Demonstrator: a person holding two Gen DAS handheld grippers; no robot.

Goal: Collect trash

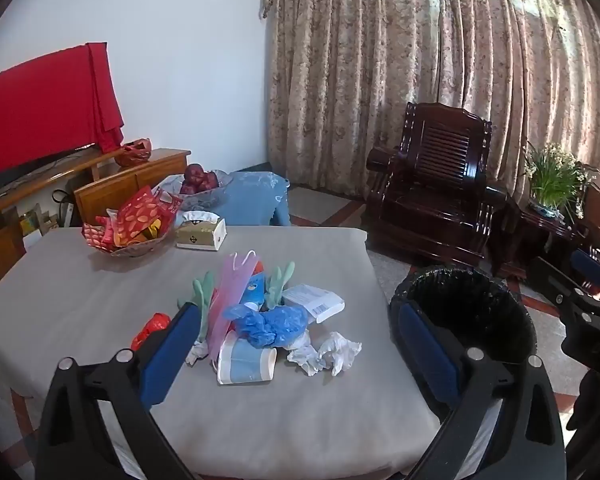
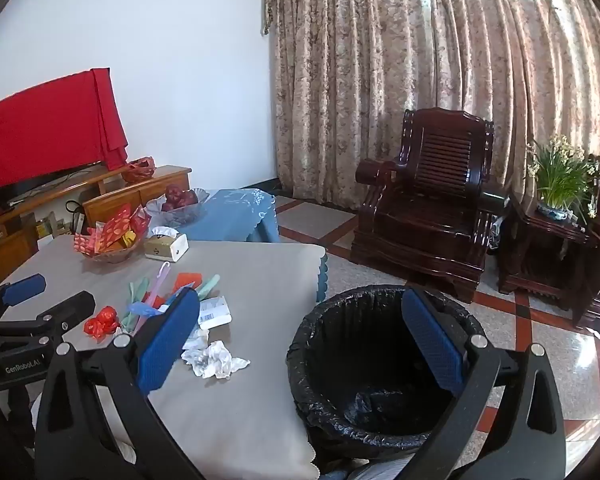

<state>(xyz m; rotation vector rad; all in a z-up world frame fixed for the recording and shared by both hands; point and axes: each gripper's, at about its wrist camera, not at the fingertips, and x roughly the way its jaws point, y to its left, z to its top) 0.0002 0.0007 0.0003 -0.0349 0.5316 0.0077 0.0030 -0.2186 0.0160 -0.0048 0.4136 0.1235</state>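
Heaped mid-table (image 1: 80, 300), left of the black-lined bin (image 1: 480, 304): red wrapper (image 1: 152, 328), green gloves (image 1: 278, 282), pink hanger (image 1: 232, 296), blue plastic bag (image 1: 268, 324), paper cup (image 1: 246, 362), white carton (image 1: 314, 300), crumpled tissues (image 1: 324, 352). All probably light and soft; cup crushable, best pinched at the rim; tissues pinchable anywhere. Left gripper (image 1: 300, 356) and right gripper (image 2: 300, 344) both with jaws spread wide, empty, right one above the bin's rim. Grey cloth on the table, smooth. Beyond the bin: dark wooden armchair (image 1: 432, 200), patterned curtains (image 1: 440, 72), potted plant (image 1: 552, 180), tiled floor.
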